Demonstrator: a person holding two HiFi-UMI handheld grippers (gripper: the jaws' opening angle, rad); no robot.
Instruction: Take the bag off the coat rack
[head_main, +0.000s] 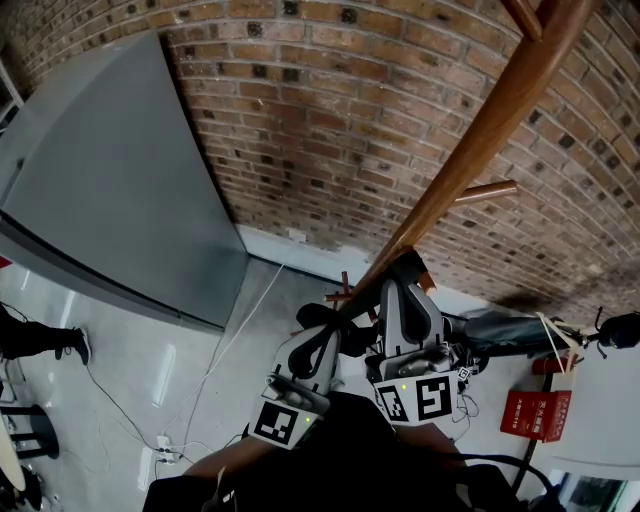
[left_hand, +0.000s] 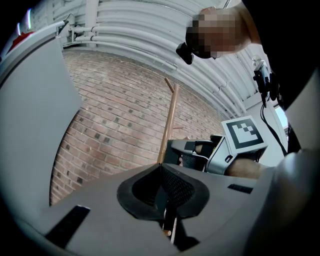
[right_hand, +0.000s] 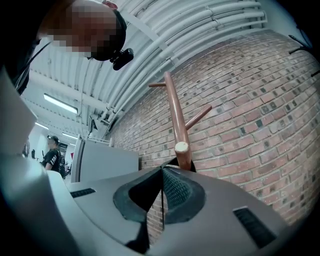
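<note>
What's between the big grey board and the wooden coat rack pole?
Only brick wall lies between the grey board and the coat rack pole; the head view shows it.

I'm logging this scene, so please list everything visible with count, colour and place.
Brown wooden coat rack pole with pegs: one, brown, slanting from top right to centre.
Red-brown brick wall: one, red-brown, behind the rack.
Grey flat panel: one, grey, left of the rack.
Thin white cable: one, white, on the floor.
Red printed box: one, red, floor at right.
Left tongs: one, grey with black pads, closed, beside the pole.
Right tongs: one, same colours, closed, close to a peg end.
</note>
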